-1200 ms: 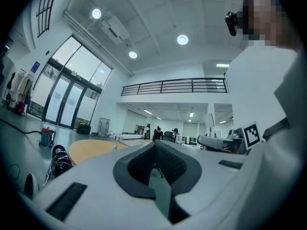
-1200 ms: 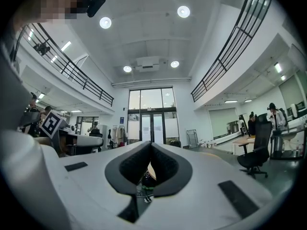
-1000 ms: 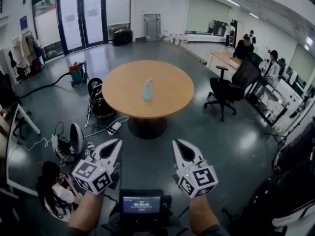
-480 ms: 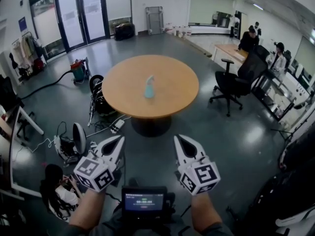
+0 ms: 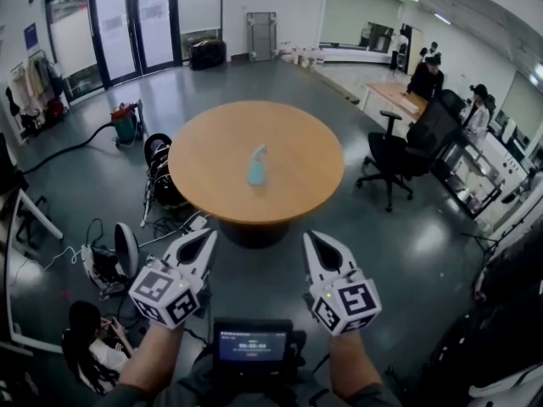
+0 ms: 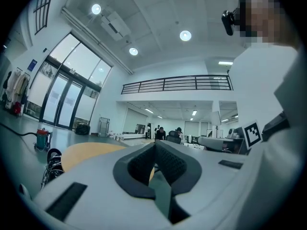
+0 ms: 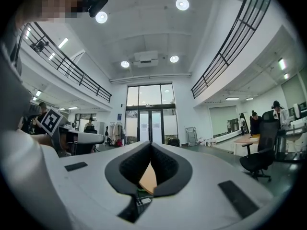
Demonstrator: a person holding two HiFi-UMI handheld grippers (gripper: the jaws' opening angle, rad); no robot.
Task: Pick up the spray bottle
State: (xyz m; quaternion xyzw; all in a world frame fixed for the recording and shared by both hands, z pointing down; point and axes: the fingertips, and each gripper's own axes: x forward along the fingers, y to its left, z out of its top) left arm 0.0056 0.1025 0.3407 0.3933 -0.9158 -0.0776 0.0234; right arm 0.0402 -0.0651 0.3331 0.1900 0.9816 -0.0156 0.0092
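My left tool (image 6: 154, 144) has its jaws pressed together, nothing between them. Past them lies the round wooden worktop (image 6: 86, 153). Glass doors (image 6: 64, 104) stand far left, and a railed balcony (image 6: 177, 84) runs above.

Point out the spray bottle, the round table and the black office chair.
spray bottle (image 5: 255, 175), head view, on its blue body
round table (image 5: 297, 155), head view, on the bare tabletop
office chair (image 5: 389, 154), head view, on its seat
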